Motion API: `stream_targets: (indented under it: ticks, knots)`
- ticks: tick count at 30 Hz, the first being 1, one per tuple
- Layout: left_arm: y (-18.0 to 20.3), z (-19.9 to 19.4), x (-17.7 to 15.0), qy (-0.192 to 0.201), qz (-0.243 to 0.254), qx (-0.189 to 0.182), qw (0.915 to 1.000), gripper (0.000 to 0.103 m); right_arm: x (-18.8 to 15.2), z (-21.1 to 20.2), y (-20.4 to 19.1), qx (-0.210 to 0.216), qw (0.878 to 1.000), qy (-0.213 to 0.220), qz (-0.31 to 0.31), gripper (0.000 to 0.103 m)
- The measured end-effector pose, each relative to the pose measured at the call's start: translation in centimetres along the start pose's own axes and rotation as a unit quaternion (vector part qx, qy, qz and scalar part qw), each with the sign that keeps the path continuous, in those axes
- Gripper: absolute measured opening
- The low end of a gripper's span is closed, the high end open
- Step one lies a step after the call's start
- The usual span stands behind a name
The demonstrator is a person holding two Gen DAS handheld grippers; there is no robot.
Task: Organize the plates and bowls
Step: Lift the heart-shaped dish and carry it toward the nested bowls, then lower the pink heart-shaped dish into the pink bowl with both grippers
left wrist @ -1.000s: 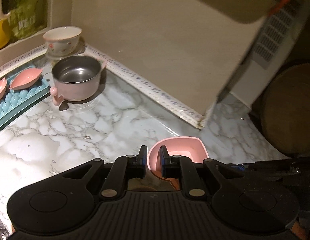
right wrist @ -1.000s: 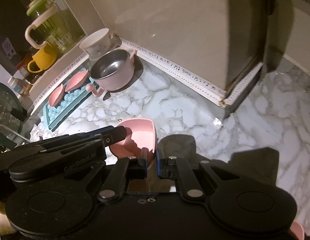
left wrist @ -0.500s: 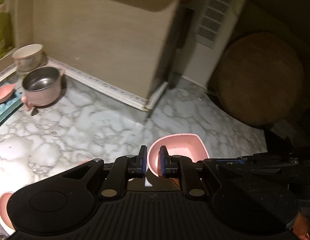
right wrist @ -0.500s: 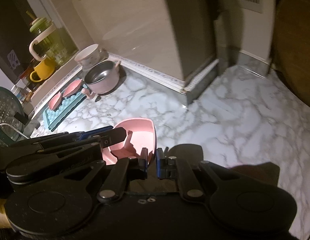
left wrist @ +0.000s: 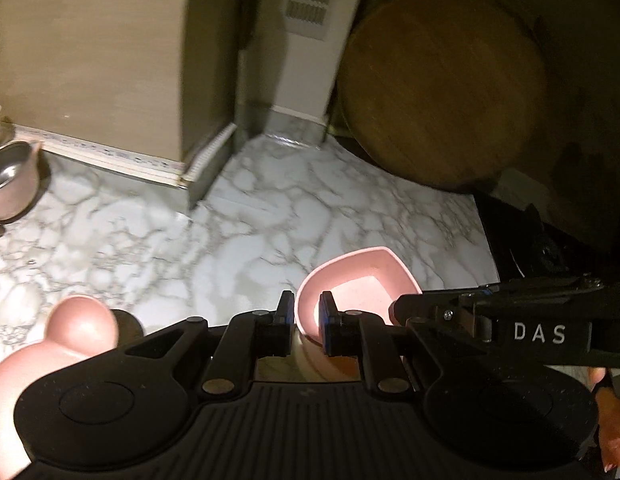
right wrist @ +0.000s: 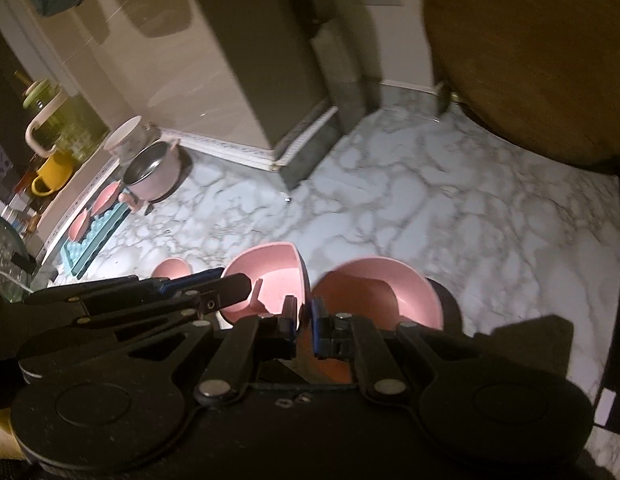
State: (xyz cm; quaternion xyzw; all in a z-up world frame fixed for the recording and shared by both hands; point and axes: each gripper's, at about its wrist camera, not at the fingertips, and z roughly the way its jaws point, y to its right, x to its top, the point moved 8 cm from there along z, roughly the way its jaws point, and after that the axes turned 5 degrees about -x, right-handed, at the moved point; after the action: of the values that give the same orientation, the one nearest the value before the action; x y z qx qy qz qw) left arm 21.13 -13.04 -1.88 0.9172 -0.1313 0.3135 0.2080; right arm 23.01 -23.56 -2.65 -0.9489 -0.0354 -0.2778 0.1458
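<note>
My left gripper [left wrist: 306, 320] is shut on the near rim of a pink squarish bowl [left wrist: 361, 280], held above the marble counter [left wrist: 270, 216]. My right gripper [right wrist: 305, 320] is shut on the same bowl's rim [right wrist: 270, 272] from the other side; its arm crosses the left wrist view [left wrist: 509, 328]. A second pink bowl [right wrist: 377, 292] sits just right of the right gripper. Another pink rounded dish [left wrist: 70, 332] lies at the lower left of the left wrist view, also small in the right wrist view [right wrist: 170, 270].
A pink steel-lined pot [right wrist: 154, 174] and a white cup [right wrist: 124, 140] stand by the back wall. A teal mat [right wrist: 98, 232] holds pink leaf dishes. A round wooden board [left wrist: 437, 88] leans at the right. A yellow mug [right wrist: 52, 172] and glass jug [right wrist: 50, 120] sit on the sill.
Both grippers have swung to the right with the pink bowl held between them; the pot and mat slid to the far left of view. More pink bowls came into view below.
</note>
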Motion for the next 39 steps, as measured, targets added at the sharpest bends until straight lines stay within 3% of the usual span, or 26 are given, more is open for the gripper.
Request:
stream_targets:
  ticks: [16, 30, 39]
  knots:
    - [2.4, 5.3, -1.0, -0.056, 0.008, 0.007, 0.9984, 0.013, -2.5, 3.2, 5.5, -0.014, 0.999, -0.043, 0.018, 0.005]
    - [1.8, 8.0, -1.7, -0.086, 0.008, 0.020, 0.9960, 0.013, -2.7, 5.3, 6.1, -0.022, 0.997, -0.068, 0.002, 0.012]
    - [1.6, 8.3, -1.5, -0.084, 0.003, 0.024, 0.9962, 0.013, -2.5, 5.6, 6.2, -0.023, 0.997, -0.068, -0.007, 0.014]
